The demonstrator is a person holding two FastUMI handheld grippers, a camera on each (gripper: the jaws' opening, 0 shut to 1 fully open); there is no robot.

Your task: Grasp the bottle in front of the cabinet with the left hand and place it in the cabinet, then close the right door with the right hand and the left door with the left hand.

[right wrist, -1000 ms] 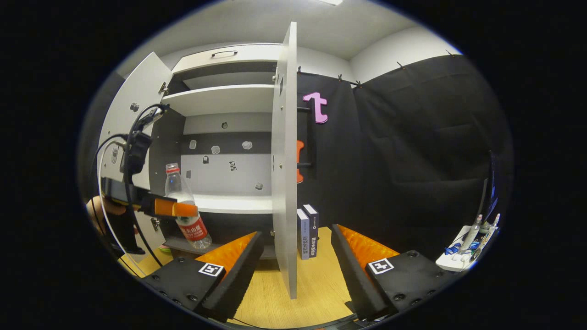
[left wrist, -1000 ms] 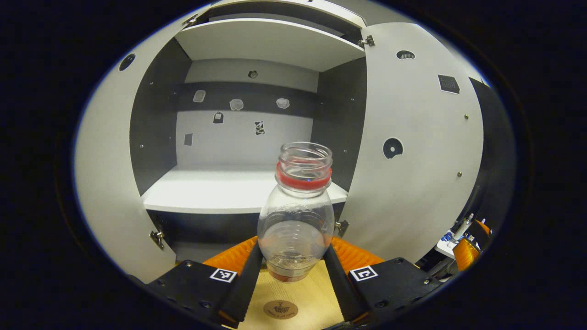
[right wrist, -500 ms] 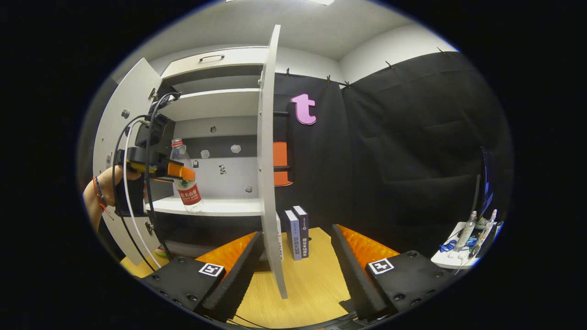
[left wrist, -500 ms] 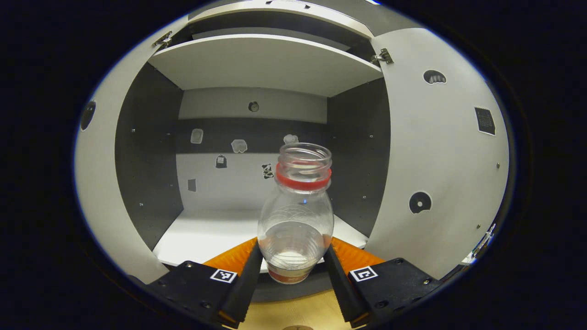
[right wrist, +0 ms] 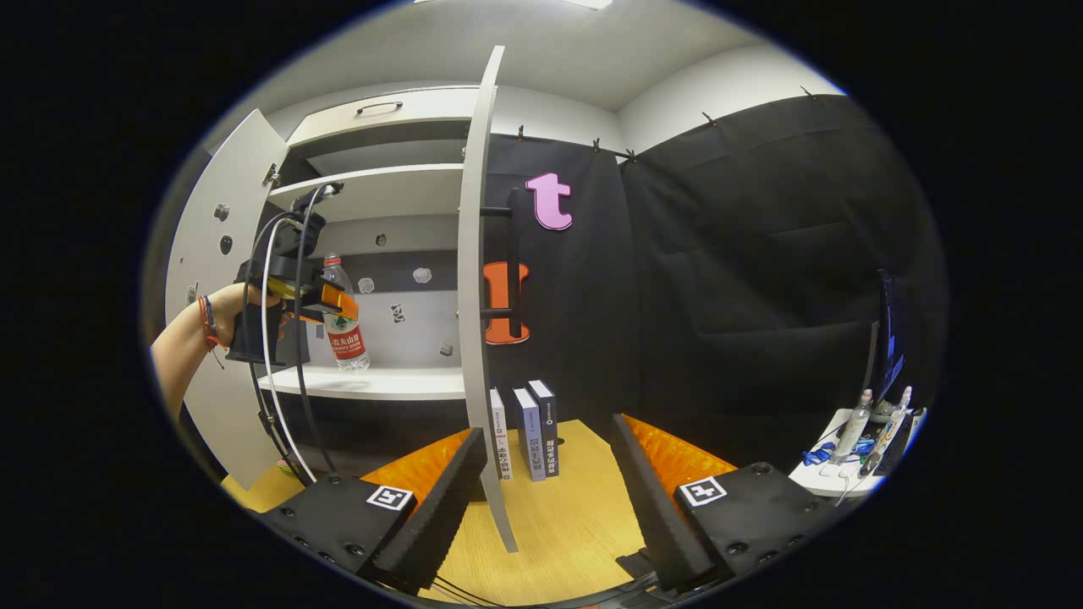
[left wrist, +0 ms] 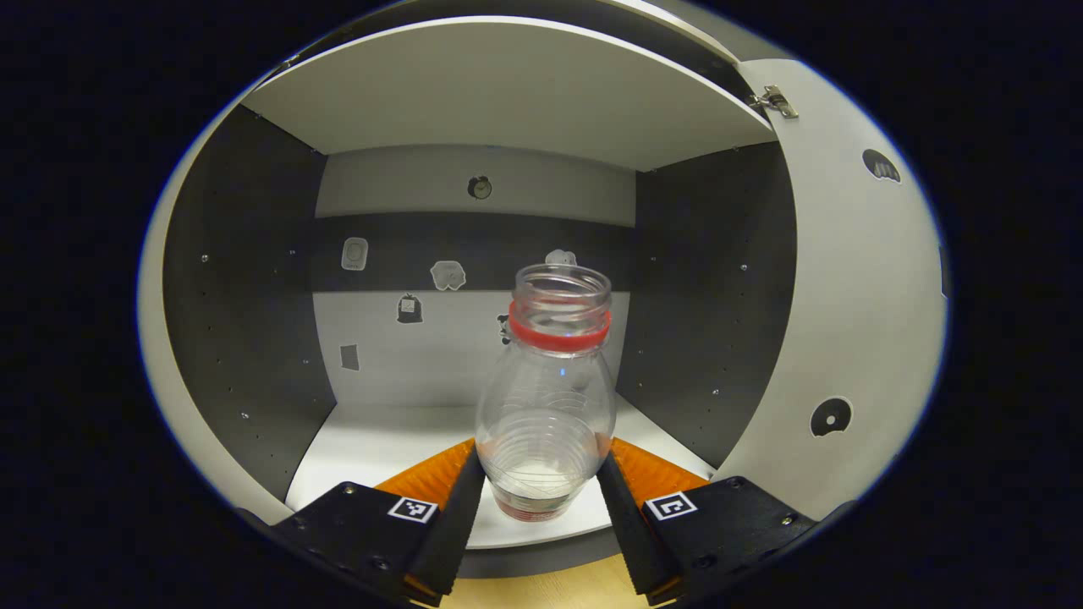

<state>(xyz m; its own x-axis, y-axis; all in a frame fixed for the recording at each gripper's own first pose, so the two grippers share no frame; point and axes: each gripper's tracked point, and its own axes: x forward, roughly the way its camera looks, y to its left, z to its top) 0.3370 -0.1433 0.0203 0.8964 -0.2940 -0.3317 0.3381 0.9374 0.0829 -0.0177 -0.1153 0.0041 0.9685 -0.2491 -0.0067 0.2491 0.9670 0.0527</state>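
Bottle [left wrist: 546, 397] now raised over cabinet shelf [left wrist: 389, 440], left claw [left wrist: 541, 499] grasping it, right claw [right wrist: 550, 474] released.

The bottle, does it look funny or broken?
The bottle looks whole, but it has no cap, so its mouth is open. The left gripper holds it upright over the cabinet shelf. Nothing is spilled.

The bottle [right wrist: 345, 326] bears a red label with print too small to read.
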